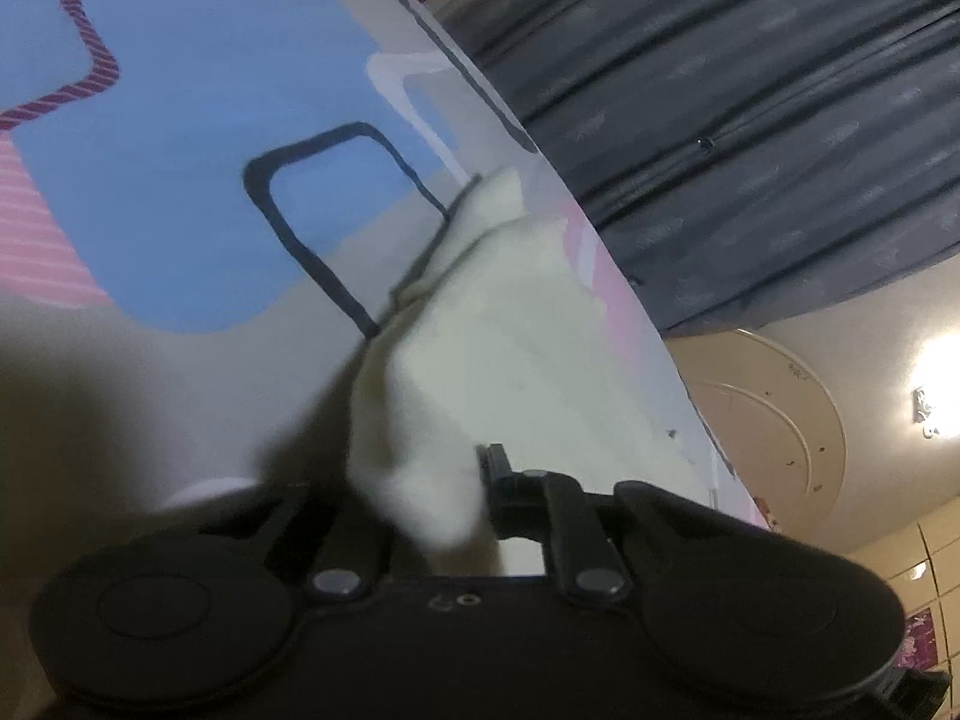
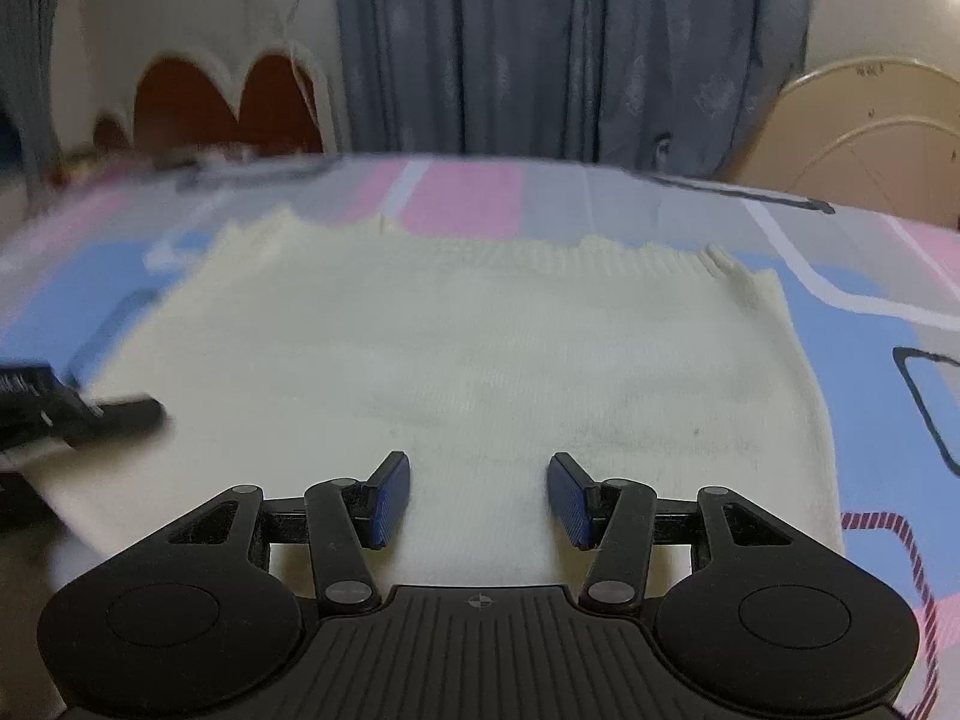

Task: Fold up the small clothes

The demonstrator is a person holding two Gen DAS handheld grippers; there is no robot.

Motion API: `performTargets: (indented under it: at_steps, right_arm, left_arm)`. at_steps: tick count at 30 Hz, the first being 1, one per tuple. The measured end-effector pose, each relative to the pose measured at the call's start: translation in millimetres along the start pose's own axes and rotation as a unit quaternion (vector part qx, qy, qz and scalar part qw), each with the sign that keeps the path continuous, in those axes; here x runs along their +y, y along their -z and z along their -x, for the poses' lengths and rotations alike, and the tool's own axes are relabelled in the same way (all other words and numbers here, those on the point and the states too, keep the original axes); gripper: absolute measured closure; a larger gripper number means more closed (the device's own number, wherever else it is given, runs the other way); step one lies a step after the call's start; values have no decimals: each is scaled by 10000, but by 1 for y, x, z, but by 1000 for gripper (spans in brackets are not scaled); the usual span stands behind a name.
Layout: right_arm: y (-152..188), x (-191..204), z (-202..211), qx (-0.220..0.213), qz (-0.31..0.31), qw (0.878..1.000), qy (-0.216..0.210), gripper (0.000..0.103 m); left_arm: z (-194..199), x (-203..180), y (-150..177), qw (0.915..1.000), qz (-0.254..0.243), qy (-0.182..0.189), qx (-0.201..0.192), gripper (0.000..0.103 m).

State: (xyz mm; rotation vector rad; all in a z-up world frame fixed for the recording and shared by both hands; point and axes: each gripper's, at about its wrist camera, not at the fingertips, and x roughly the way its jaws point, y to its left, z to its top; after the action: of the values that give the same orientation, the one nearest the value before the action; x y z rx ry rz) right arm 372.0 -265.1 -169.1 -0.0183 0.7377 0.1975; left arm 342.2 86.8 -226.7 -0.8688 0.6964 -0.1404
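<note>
Cream knit cloth (image 2: 468,360) lies spread flat on our bed sheet (image 2: 870,300) with its pink, blue and grey shapes, and our right claw (image 2: 478,498) hangs just over its near edge with both blue pads (image 2: 390,498) wide apart and nothing between them. Our left claw (image 1: 432,498) is closed on a bunched corner of the cloth, which hides one finger and looks blurry. From the right side, we see only a dark, smeared bit of that claw, cut off at the edge.
</note>
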Motion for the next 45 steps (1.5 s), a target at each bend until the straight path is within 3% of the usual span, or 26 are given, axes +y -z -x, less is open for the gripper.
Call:
performTargets:
  at_steps: [5, 10, 17, 22, 26, 28, 32, 34, 37, 40, 45]
  right_arm:
    - [1, 0, -1, -5, 98, 9999, 25, 51]
    - [4, 1, -1, -83, 110, 9999, 4, 50]
    - [2, -25, 15, -268, -538, 9981, -162, 50]
    - [8, -72, 45, -439, -1074, 9932, 69, 50]
    - [21, -111, 71, -479, -1470, 9872, 380, 50]
    - [25, -124, 80, -483, -1612, 9844, 506, 50]
    - [26, -141, 94, -603, -2000, 9774, 330, 50]
    - [21, -141, 98, -673, -2104, 9752, 140, 50]
    - [10, -138, 93, -685, -2118, 9748, -157, 50]
    - [1, -131, 82, -615, -2123, 9746, -348, 50]
    - [-10, -128, 54, -498, -2267, 9714, -495, 50]
  left_arm:
    - [13, -34, 2, 9959, -836, 20, -333, 96]
    - [18, -84, 6, 9789, -1983, 269, -406, 97]
    - [-1, -151, 38, 9396, -3296, 923, -67, 97]
    - [-29, -183, 83, 9128, -3847, 1284, 492, 97]
    - [-57, -189, 122, 8889, -4256, 1303, 1086, 97]
    - [-64, -188, 138, 8780, -4492, 1173, 1164, 89]
    - [-68, -186, 141, 8708, -4576, 1169, 1365, 68]
    - [-56, -185, 139, 8635, -4678, 1249, 1414, 39]
    - [-33, -182, 137, 8660, -4633, 1356, 1301, 37]
    - [-19, -173, 111, 8850, -4342, 1281, 1090, 37]
    - [-26, -158, 67, 9107, -4025, 688, 627, 37]
